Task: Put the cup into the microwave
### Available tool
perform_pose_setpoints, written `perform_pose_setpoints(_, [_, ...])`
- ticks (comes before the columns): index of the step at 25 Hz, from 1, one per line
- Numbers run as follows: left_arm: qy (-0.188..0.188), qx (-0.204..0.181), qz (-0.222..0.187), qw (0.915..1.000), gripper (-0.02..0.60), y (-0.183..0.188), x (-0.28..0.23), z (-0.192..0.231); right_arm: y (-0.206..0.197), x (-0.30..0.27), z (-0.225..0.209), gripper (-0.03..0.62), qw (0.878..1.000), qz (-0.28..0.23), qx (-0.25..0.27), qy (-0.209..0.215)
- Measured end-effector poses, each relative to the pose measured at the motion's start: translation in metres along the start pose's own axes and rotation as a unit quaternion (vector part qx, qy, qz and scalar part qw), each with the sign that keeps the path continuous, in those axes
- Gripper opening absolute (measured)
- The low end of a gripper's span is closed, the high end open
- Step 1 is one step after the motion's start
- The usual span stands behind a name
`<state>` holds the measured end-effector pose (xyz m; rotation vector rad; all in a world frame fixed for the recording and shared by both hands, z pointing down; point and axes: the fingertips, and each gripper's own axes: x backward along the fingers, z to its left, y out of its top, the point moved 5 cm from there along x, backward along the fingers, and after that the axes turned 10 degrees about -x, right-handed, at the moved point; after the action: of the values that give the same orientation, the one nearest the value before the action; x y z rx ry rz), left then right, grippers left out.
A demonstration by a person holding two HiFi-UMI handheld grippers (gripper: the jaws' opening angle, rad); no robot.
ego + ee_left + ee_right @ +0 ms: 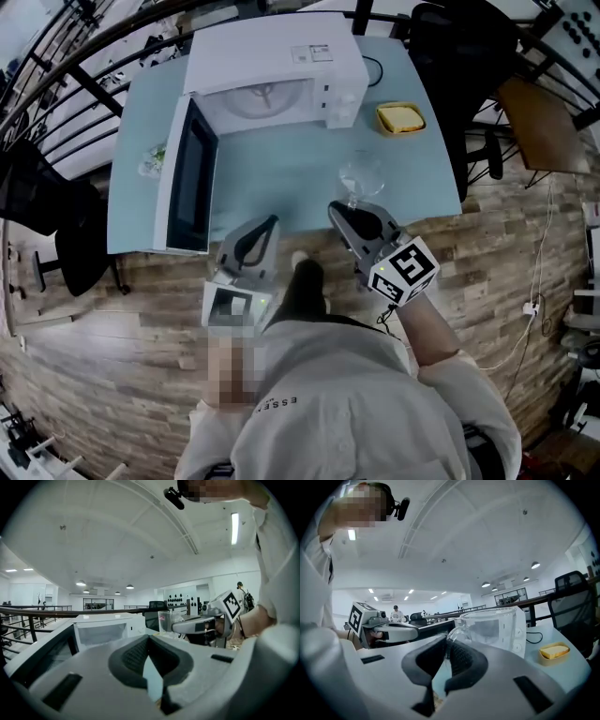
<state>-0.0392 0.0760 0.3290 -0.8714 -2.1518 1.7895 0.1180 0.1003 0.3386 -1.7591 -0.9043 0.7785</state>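
A clear glass cup (pixel 361 176) hangs just above the pale blue table (pixel 281 183), near its front edge. My right gripper (pixel 339 212) is shut on the cup's handle. In the right gripper view the cup (pixel 492 627) fills the space just past the right gripper (pixel 446 644). The white microwave (pixel 272 66) stands at the back of the table. Its door (pixel 187 178) is swung open to the left and the cavity (pixel 267 98) shows a glass turntable. My left gripper (pixel 272 223) is shut on nothing at the table's front edge, left of the cup (pixel 165 620).
A yellow dish (pixel 400 118) sits right of the microwave, with a black cable behind it. A small clear object (pixel 153 159) lies at the table's left edge beside the door. Black chairs stand at the back right (pixel 459 56) and at the left (pixel 56 216). A railing runs behind.
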Motion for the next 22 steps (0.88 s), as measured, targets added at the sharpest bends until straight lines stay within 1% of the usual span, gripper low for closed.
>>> perform_pose_setpoints(4, [0.023, 0.03, 0.008, 0.9993, 0.002, -0.006, -0.025, 0.027, 0.007, -0.038, -0.02, 0.02, 0.999, 0.014, 0.01, 0.035])
perform_pose_setpoints(10, [0.046, 0.042, 0.009, 0.998, 0.001, -0.019, -0.061, 0.073, 0.009, -0.103, -0.053, 0.02, 0.996, 0.038, 0.017, 0.083])
perform_pose_setpoints(16, [0.058, 0.05, 0.015, 0.997, 0.002, -0.041, -0.091, 0.114, 0.0, -0.166, -0.087, 0.02, 0.992, 0.059, 0.017, 0.107])
perform_pose_setpoints(22, [0.071, 0.062, 0.021, 0.9953, 0.002, -0.064, -0.11, 0.142, -0.02, -0.219, -0.112, 0.02, 0.988, 0.086, 0.006, 0.124])
